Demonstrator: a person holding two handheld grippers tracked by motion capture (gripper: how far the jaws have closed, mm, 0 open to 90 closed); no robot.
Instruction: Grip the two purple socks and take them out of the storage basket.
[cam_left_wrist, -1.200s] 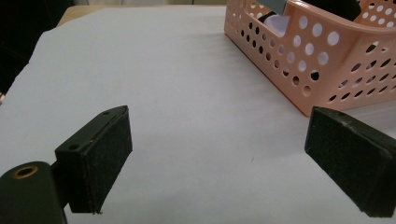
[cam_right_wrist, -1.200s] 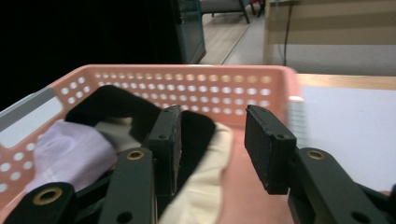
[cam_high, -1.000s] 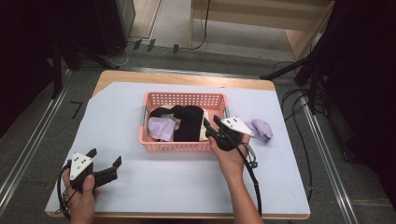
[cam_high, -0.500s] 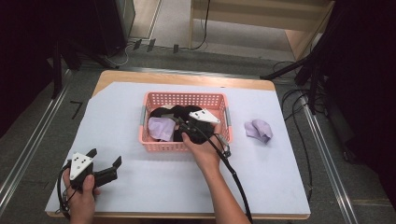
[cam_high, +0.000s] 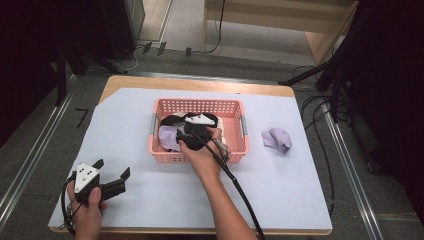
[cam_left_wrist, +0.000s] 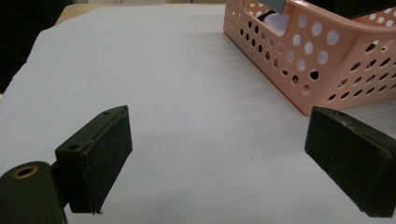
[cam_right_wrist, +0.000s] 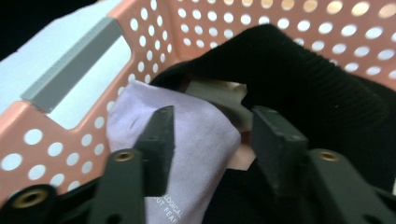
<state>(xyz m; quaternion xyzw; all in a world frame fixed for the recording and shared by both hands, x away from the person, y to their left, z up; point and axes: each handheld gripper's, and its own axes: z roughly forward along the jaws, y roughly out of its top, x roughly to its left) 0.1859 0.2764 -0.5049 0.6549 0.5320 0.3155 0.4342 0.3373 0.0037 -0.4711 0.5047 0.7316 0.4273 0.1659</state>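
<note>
The right claw (cam_high: 181, 134) has been swung from the counter's right side, where one lilac cloth (cam_high: 276, 139) was left, into the pink basket (cam_high: 199, 105); its jaws, just opened, straddle another lilac cloth (cam_right_wrist: 187, 140) ungripped. The left claw (cam_high: 111, 169) rests wide near the front-left corner.

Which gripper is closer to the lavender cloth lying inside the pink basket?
The right. The right gripper is down in the pink basket, open jaws straddling the lavender cloth. The left gripper rests on the table sheet, well short of the basket.
</note>
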